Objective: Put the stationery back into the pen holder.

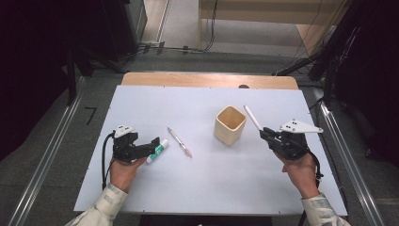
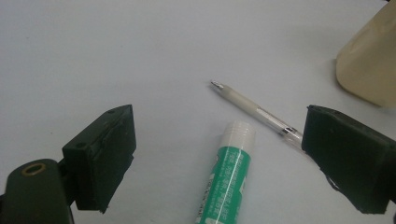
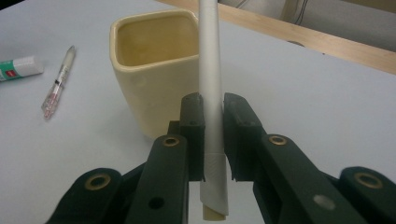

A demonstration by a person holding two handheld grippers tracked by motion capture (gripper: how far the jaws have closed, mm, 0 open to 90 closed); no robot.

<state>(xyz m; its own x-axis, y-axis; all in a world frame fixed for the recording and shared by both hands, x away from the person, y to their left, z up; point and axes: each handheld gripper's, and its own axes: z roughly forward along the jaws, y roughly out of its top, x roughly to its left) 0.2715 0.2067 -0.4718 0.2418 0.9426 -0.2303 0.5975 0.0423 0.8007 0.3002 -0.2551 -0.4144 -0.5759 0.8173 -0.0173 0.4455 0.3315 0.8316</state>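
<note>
White pen in right hand-held gripper

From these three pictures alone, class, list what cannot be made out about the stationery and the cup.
- Glue stick: its lower end is cut off by the bottom edge of the left gripper view; label print too small to read.
- Clear pen: its rear end is hidden behind the left gripper's jaw.
- White pen: tip cut off by the right gripper view's top edge.
- Cup: its floor is hidden by its own walls.
</note>
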